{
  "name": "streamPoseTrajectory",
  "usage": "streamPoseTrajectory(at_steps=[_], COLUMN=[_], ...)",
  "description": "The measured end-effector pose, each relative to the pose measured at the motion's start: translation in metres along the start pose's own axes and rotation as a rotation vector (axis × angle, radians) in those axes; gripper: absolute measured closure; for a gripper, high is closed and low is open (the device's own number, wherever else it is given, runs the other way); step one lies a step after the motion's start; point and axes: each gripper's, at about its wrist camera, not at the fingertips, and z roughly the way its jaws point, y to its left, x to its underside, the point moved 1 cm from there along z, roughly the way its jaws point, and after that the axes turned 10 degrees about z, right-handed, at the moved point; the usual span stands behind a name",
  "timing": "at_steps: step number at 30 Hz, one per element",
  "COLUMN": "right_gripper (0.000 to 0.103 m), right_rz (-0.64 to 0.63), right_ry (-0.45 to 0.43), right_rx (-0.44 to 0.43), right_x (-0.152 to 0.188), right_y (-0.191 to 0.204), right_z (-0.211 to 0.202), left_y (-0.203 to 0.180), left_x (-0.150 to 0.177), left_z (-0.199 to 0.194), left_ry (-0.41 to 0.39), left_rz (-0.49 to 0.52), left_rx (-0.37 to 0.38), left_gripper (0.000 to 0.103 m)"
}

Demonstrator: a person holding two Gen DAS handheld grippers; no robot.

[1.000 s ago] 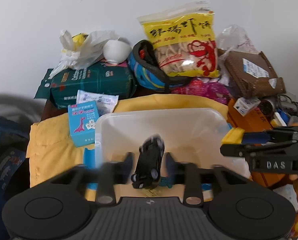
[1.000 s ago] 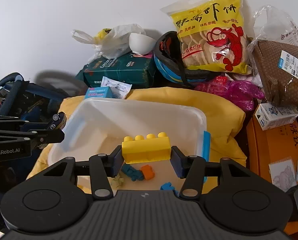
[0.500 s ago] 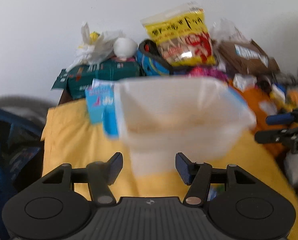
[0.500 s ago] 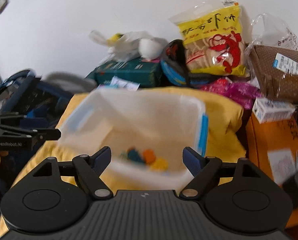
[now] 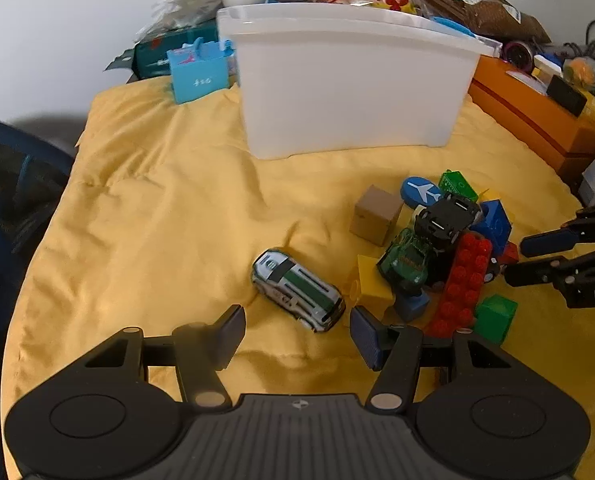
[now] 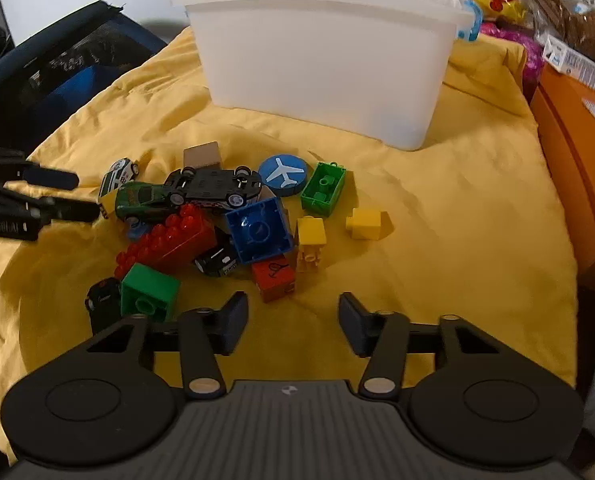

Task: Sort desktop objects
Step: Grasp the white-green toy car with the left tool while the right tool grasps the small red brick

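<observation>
**Both grippers empty over the toy pile**

A yellow cloth point(image 5: 145, 208) covers the desk, and a white plastic bin point(image 5: 349, 80) stands upright at its far side. Near the bin's front, loose toys lie in a heap — a long red brick point(image 6: 165, 242), a blue brick point(image 6: 259, 232) lying open side up, a green toy car point(image 6: 145, 200) and a black toy car point(image 6: 213, 184) flipped onto its roof on top of the others. A blue disc with a white plane point(image 6: 283, 172) and a green hollow brick point(image 6: 323, 188) lie just beyond the heap; two yellow pieces point(image 6: 365, 224) sit a little apart to its right.

The left gripper point(image 5: 297, 328) has its jaws apart with nothing clamped; a white-and-green toy train point(image 5: 297, 290) lies on the cloth just ahead of its fingertips, slightly toward the right finger. The right gripper point(image 6: 293, 320) is closing its jaws — nothing sits between them, only bare cloth, with a small red brick point(image 6: 273, 276) just ahead of the left finger.
</observation>
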Motion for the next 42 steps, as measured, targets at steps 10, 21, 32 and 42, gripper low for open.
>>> streamPoseTrajectory(at_steps=[10,21,32,42], right_gripper=[0.074,0.076,0.076,0.076], right_rz=[-0.024,0.041,0.063,0.055], right_ry=[0.009,-0.019,-0.007,-0.032], right_rx=[-0.005,-0.045,-0.032,-0.042], right_x=[0.000,0.010,0.013,0.011], right_y=[0.009,-0.005,-0.002,0.005], right_z=[0.012,-0.011,-0.012,-0.015], left_y=[-0.006,0.007,0.021,0.019], left_x=[-0.006,0.006,-0.003,0.002], left_z=[0.024,0.001,0.025,0.001], left_ry=[0.006,-0.052,0.015,-0.057], left_rz=[0.024,0.019,-0.118,-0.046], left_rx=[-0.004,0.008,-0.016,-0.004], left_gripper=[0.049,0.067,0.057,0.068])
